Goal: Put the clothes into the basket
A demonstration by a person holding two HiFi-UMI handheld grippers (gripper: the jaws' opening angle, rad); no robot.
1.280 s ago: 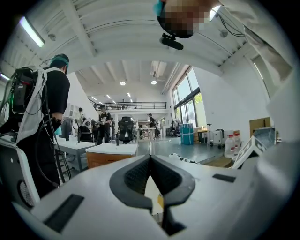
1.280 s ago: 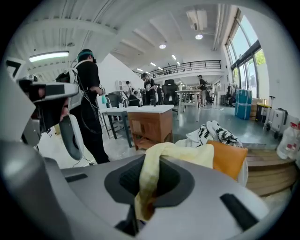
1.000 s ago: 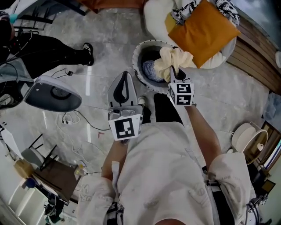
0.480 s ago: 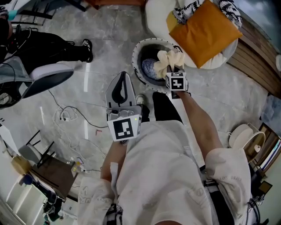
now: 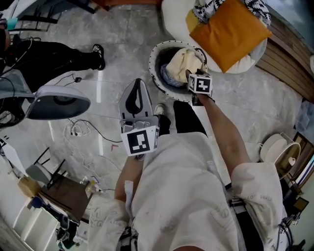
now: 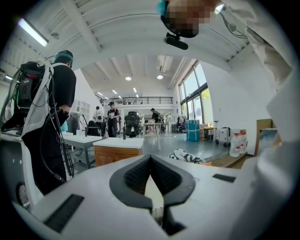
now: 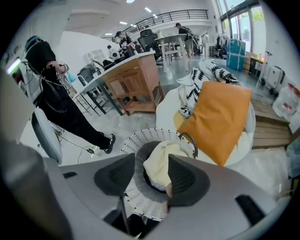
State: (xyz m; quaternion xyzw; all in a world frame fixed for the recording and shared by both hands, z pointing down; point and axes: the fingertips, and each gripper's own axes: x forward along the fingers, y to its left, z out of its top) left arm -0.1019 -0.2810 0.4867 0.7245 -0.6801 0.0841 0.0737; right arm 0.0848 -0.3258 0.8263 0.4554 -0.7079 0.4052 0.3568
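Observation:
A white perforated basket (image 5: 156, 53) with a dark inside stands on the marble floor just ahead of my feet. A cream cloth (image 5: 184, 61) lies in it on top of a blue cloth (image 5: 168, 77). My right gripper (image 5: 190, 74) points steeply down over the basket's near rim. Its jaws are opening and stand wide apart. In the right gripper view (image 7: 152, 161) the cream cloth (image 7: 159, 161) shows between them in the basket (image 7: 136, 140), and the pads do not press on it. My left gripper (image 5: 135, 100) is held level by my waist, shut with nothing in it (image 6: 150, 159).
An orange cushion (image 5: 228, 32) and a black-and-white patterned cloth (image 5: 208, 7) lie on a white seat (image 5: 171, 14) beyond the basket. A person in black (image 5: 49, 54) stands at the left by a grey domed device (image 5: 59, 103). Cables (image 5: 81, 130) trail on the floor. Wooden decking (image 5: 284, 54) runs along the right.
My right gripper came down to the basket with the cream cloth, then its jaws opened and the cloth dropped into the basket. The left gripper stayed put.

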